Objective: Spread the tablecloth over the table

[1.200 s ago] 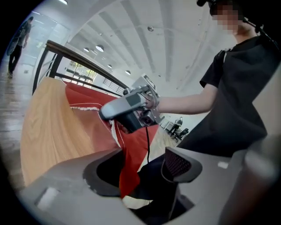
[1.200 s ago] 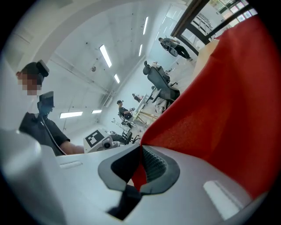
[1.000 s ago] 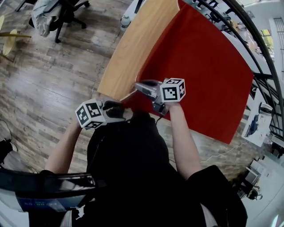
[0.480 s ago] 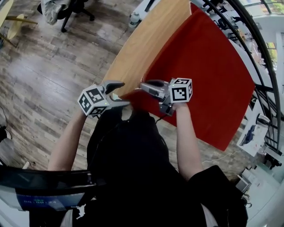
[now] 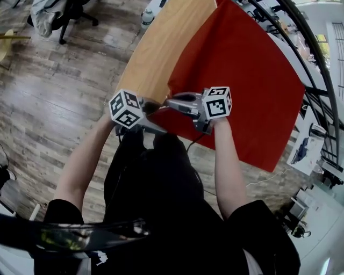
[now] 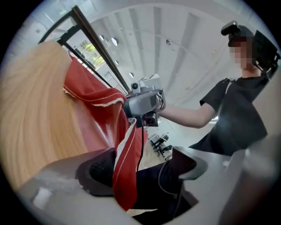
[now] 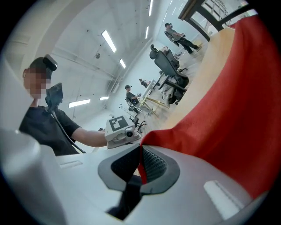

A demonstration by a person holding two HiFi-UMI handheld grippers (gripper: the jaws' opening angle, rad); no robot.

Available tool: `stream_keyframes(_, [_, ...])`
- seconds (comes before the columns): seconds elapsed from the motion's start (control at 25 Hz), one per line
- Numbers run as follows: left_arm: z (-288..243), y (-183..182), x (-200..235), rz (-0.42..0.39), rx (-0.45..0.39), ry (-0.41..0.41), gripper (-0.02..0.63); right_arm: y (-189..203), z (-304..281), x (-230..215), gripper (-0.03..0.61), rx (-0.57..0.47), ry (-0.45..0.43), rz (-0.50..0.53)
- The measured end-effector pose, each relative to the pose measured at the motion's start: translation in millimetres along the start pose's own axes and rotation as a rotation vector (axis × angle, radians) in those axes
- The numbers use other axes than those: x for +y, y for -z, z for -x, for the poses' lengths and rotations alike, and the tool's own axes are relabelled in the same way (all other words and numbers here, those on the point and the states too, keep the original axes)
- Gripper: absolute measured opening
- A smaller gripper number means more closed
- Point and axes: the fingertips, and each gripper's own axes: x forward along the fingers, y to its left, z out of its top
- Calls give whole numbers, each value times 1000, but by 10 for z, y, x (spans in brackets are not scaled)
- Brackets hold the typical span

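The red tablecloth (image 5: 242,80) covers the right part of the wooden table (image 5: 156,53); the left strip of wood is bare. My right gripper (image 5: 169,101) is shut on the cloth's near left corner, the red fabric (image 7: 237,123) pinched between its pads (image 7: 141,167). My left gripper (image 5: 157,115) sits just left of it, jaws opening wide. In the left gripper view the white-trimmed hem (image 6: 127,167) hangs between the left gripper's (image 6: 142,169) jaws, next to the left pad (image 6: 101,169) and not pinched. The right gripper (image 6: 142,103) shows just beyond, holding the cloth up.
I stand at the table's near end. An office chair (image 5: 59,13) draped with clothing stands on the wood floor at far left, and a bottle (image 5: 146,19) sits by the table's left edge. A dark railing (image 5: 317,80) runs along the right. More chairs (image 7: 169,70) stand beyond.
My left gripper has swung right and up to the cloth corner beside the right gripper, and its jaws have spread wider. The right gripper stays shut on the cloth, barely shifted.
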Motion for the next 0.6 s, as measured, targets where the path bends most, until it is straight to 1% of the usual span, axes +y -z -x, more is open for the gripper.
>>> stream_keyframes(0.12, [212,78,69,52,-97,-93,412,-21,4,-134,20,-16,48,9])
stream_keyframes(0.16, [289,82,93,52,-128,-143,387,-37,0,-157,20,-25,57,11])
stream_keyframes(0.24, [414,123,177,34,-164,-272,385,-57,-22,-141,20,-43,55,7])
stream_keyframes(0.28, [457,177,217,27,-169,-326,384,-64,-39,-122,20,-49,50,4])
stream_keyframes(0.32, [473,255,233,26,-159,-358,383,-72,-59,-108,20,-55,44,2])
stream_keyframes(0.36, [453,348,226,24,-133,-371,379,-82,-77,-98,20,-60,37,-1])
stream_keyframes(0.44, [344,520,211,-8,-61,-405,347,-97,-89,-59,20,-72,16,-4])
stream_keyframes(0.48, [303,579,242,-30,-35,-453,323,-98,-84,-35,20,-80,7,-4])
stream_keyframes(0.52, [297,616,299,-43,-25,-526,246,-93,-73,-26,20,-88,8,-2])
stream_keyframes(0.56, [313,630,355,-42,-28,-607,91,-82,-49,-48,20,-95,25,1])
stream_keyframes(0.6, [321,623,380,-30,-41,-670,15,-66,-6,-107,20,-100,61,6])
